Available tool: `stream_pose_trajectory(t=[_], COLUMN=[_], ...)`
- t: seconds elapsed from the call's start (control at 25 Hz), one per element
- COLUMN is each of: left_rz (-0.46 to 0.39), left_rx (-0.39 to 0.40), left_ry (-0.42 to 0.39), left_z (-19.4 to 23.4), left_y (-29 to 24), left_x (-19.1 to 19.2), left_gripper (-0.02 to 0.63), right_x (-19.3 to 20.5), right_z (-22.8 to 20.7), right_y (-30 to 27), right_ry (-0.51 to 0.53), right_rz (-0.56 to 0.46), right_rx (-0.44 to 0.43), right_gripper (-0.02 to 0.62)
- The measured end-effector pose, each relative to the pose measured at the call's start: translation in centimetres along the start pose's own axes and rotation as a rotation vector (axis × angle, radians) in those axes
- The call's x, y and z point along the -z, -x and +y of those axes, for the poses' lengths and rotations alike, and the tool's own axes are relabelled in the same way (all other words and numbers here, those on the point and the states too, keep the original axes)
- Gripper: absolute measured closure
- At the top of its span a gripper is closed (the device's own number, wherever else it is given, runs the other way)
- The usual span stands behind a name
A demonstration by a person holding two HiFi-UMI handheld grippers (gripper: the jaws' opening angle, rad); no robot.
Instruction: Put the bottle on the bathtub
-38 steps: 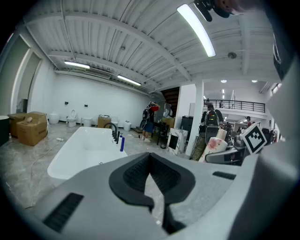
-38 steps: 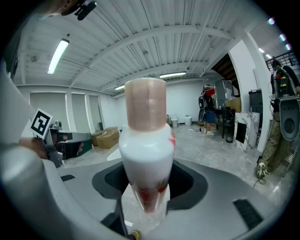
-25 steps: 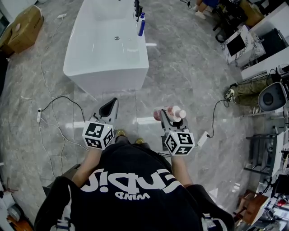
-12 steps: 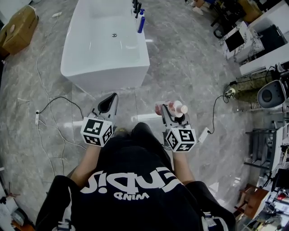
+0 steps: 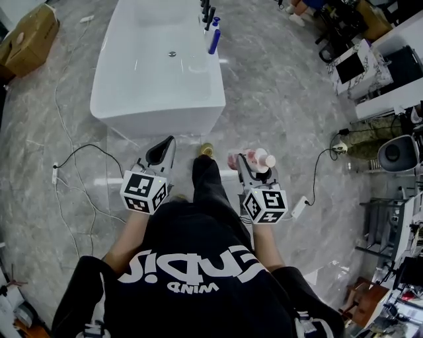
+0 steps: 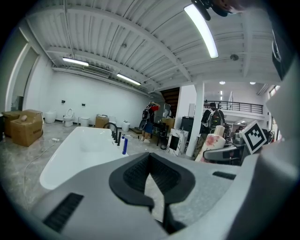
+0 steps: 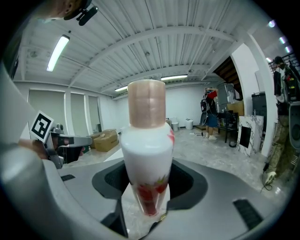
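Observation:
In the head view the white bathtub (image 5: 158, 72) stands on the grey floor ahead of me, a step away. My right gripper (image 5: 250, 162) is shut on a white bottle (image 5: 258, 160) with a pale pink cap and red strawberry print. In the right gripper view that bottle (image 7: 146, 145) stands upright between the black pads (image 7: 110, 180), pinched near its narrow base. My left gripper (image 5: 160, 153) hangs level with the right one, shut with nothing in it. In the left gripper view its tips (image 6: 150, 157) meet, and the bathtub (image 6: 79, 150) lies beyond.
A blue bottle (image 5: 214, 41) and a black tap (image 5: 206, 12) stand on the tub's right rim. Cables (image 5: 79, 155) trail over the floor at left, and a power strip (image 5: 299, 204) lies at right. A cardboard box (image 5: 30, 39) sits far left. Desks and monitors (image 5: 350, 66) line the right.
The person has stepped forward: one leg and shoe now reach out between the grippers, toward the tub. Both grippers keep their hold and height.

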State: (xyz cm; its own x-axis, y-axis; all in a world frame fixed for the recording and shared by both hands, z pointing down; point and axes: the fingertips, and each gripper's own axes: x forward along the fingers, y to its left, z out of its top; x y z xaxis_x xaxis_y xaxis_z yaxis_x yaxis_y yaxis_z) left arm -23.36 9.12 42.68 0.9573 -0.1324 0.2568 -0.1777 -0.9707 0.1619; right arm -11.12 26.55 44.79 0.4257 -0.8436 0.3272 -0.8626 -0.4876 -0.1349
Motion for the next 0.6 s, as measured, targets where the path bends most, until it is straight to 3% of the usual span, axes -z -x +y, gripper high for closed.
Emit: stream_pose_trajectory(t=[0.6], left_rz=[0.042], left_rx=[0.001], left_ry=[0.005], left_z=[5.2], left_y=[-11.6], left_x=[-3.9], left_gripper=[0.598], right_x=[-4.5], right_z=[-5.6], right_y=[-11.7], right_ry=[-0.023], right_rz=[0.022], right_rx=[-0.023], right_gripper=[0.359])
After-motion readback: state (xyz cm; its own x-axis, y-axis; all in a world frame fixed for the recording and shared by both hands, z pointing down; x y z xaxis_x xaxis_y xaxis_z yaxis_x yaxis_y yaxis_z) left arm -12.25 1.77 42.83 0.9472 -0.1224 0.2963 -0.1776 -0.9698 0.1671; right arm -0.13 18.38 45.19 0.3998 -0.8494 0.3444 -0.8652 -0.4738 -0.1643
